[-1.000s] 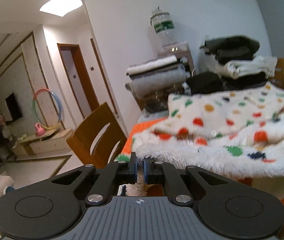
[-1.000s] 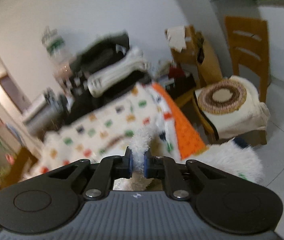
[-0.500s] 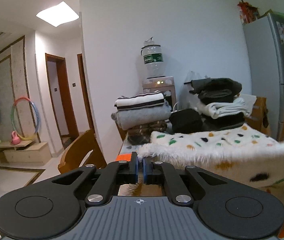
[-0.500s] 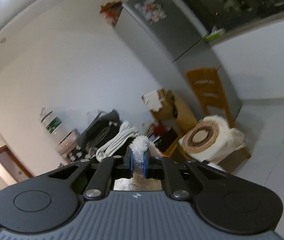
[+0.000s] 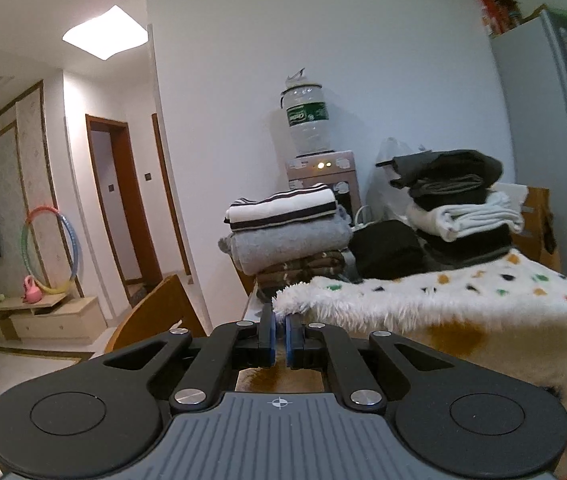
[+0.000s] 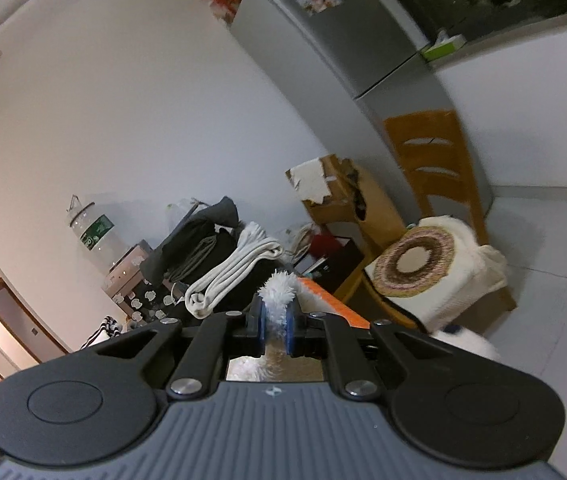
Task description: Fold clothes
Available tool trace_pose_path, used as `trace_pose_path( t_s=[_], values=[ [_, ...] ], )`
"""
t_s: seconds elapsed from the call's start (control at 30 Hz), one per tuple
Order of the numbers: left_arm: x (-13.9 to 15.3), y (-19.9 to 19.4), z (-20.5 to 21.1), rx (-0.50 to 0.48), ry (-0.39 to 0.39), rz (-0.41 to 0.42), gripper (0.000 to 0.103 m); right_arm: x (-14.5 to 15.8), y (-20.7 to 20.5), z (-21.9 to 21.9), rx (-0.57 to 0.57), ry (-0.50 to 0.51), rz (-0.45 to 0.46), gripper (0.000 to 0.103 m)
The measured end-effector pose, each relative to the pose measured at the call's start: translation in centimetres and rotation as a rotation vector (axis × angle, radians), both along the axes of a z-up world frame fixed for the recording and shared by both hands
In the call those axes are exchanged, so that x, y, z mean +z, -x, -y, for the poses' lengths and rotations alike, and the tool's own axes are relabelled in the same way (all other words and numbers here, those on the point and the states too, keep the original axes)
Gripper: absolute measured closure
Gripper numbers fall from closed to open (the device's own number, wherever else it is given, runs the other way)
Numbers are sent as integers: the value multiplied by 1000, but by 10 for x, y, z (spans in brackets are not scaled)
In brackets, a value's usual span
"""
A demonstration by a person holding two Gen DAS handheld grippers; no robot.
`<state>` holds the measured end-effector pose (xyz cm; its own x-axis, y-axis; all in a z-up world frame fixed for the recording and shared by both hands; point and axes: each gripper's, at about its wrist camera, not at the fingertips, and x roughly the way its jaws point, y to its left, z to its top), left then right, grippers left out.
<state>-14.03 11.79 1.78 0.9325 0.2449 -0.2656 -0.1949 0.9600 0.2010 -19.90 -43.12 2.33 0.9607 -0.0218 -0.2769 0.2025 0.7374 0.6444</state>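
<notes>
**Both grippers clamping the fluffy spotted garment**

I am holding the left gripper (image 5: 279,326) clenched on a corner of the white fleecy garment (image 5: 443,304) (coloured dots all over it), which is stretching away to the right in front of the folded clothes stacks (image 5: 287,236). My right gripper (image 6: 274,322) is pinching another white tuft of it between its blue pads (image 6: 289,330), with the fridge (image 6: 347,40) standing beyond

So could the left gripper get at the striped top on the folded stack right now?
Probably not: the left gripper is shut on the fluffy dotted garment, which stretches before the striped top.
</notes>
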Motion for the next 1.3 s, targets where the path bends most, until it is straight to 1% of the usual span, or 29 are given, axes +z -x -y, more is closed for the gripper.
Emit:
trace_pose_path(
  t_s=[0.07, 0.17, 0.3, 0.4, 0.47, 0.5, 0.53, 0.57, 0.6, 0.63, 0.67, 0.7, 0.77, 0.8, 0.83, 0.87, 0.93, 1.0, 1.03, 1.1, 1.17, 1.3],
  values=[
    [-4, -28, -2, 15, -6, -18, 96, -6, -44, 4, 23, 15, -15, 92],
    [-14, -74, 1, 44, -15, -71, 96, -21, -110, 10, 65, 24, -63, 92],
    [-35, -128, 8, 80, -51, -140, 96, -49, -203, 15, 123, 78, -168, 92],
    [-58, -164, 14, 109, -67, -211, 95, -74, -260, 14, 182, 125, -244, 91],
    [-72, -180, 17, 117, -70, -248, 89, -91, -291, 12, 227, 146, -299, 88],
    [-78, -187, 18, 113, -67, -270, 88, -99, -303, 10, 242, 158, -325, 87],
    [-82, -191, 19, 109, -57, -288, 84, -106, -312, 8, 254, 174, -350, 85],
    [-84, -192, 19, 109, -45, -298, 77, -111, -317, 7, 270, 185, -366, 80],
    [-85, -192, 20, 107, -33, -307, 72, -112, -320, 5, 282, 201, -376, 77],
    [-83, -190, 20, 103, -19, -308, 58, -114, -323, 4, 294, 217, -386, 68],
    [-80, -186, 20, 99, -7, -302, 45, -113, -320, 4, 306, 228, -383, 64],
    [-75, -180, 21, 94, 7, -292, 41, -112, -318, 4, 318, 239, -380, 62],
    [-66, -167, 21, 82, 34, -276, 35, -104, -307, 4, 338, 255, -359, 53],
    [-61, -160, 22, 75, 51, -274, 33, -100, -298, 7, 349, 259, -349, 50],
    [-55, -150, 22, 64, 70, -267, 29, -95, -288, 7, 366, 266, -337, 46],
    [-50, -141, 23, 49, 88, -256, 23, -90, -277, 7, 380, 278, -320, 45],
    [-41, -120, 26, 12, 133, -232, 17, -80, -252, 6, 399, 305, -294, 44],
    [-37, -102, 31, -27, 163, -235, 15, -70, -226, 4, 401, 333, -285, 42],
    [-37, -92, 35, -45, 171, -241, 15, -66, -213, 4, 393, 336, -286, 40],
    [-38, -72, 45, -81, 192, -246, 15, -60, -190, 3, 395, 326, -282, 39],
    [-44, -53, 54, -108, 232, -260, 13, -55, -166, 0, 407, 340, -277, 37],
    [-67, -27, 74, -159, 306, -310, 13, -51, -129, -5, 406, 369, -280, 36]
  ],
)
